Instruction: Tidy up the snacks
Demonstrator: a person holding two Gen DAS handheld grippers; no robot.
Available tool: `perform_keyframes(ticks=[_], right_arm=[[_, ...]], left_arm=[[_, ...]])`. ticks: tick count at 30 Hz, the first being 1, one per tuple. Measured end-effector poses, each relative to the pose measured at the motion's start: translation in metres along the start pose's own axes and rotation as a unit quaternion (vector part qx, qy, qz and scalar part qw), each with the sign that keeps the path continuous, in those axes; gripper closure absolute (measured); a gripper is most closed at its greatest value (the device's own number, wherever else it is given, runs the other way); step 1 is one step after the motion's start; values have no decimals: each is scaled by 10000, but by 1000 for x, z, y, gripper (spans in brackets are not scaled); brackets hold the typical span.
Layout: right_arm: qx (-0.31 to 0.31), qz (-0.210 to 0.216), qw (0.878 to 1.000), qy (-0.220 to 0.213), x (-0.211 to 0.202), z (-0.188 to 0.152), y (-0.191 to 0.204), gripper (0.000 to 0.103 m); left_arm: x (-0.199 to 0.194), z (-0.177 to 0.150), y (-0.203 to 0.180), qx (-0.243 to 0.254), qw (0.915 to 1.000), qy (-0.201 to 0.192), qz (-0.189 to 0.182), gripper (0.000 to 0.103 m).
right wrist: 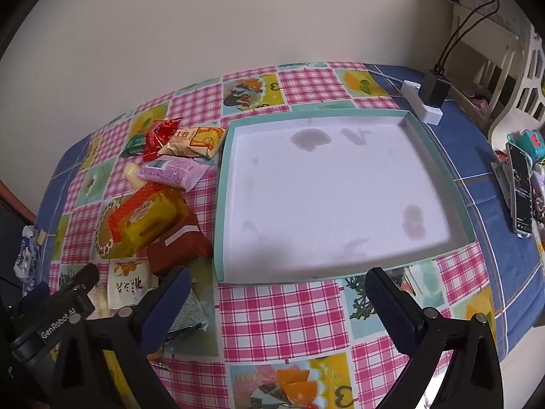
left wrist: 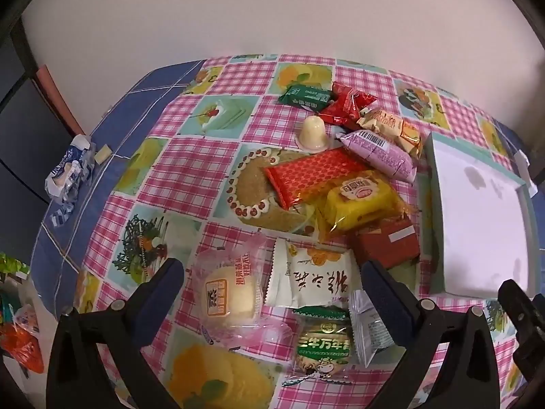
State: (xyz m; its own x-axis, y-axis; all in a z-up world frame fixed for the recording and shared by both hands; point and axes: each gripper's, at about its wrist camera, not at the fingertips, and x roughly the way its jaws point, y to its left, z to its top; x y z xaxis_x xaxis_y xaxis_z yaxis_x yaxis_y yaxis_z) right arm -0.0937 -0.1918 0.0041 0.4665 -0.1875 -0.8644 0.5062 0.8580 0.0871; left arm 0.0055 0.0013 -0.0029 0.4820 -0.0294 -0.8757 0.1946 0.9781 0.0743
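Observation:
Several wrapped snacks lie in a heap on the checked tablecloth: a pink-wrapped bun (left wrist: 229, 294), a white packet (left wrist: 315, 279), a green round biscuit (left wrist: 323, 347), a yellow cake (left wrist: 361, 206), an orange-red bar (left wrist: 316, 175) and a jelly cup (left wrist: 312, 133). My left gripper (left wrist: 272, 283) hovers open above the bun and white packet, gripping nothing. A shallow white box with a teal rim (right wrist: 223, 204) sits right of the heap, with nothing in it. My right gripper (right wrist: 277, 289) hangs open over the cloth at the box's near edge. The yellow cake (right wrist: 150, 221) shows in the right wrist view too.
A crumpled blue-white wrapper (left wrist: 68, 173) lies at the table's left edge. A power strip with a black charger (right wrist: 431, 97) sits behind the box. A phone (right wrist: 519, 191) and small items lie at the far right. A wall runs behind the table.

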Motion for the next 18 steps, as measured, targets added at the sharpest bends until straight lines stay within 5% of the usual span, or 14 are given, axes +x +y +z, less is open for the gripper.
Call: perform_keyframes(ticks=[18], right_arm=[[-34,-42,10000,60,4,0,1,0]], left_arm=[[2,0,-4,113,9997,111,-197,0]])
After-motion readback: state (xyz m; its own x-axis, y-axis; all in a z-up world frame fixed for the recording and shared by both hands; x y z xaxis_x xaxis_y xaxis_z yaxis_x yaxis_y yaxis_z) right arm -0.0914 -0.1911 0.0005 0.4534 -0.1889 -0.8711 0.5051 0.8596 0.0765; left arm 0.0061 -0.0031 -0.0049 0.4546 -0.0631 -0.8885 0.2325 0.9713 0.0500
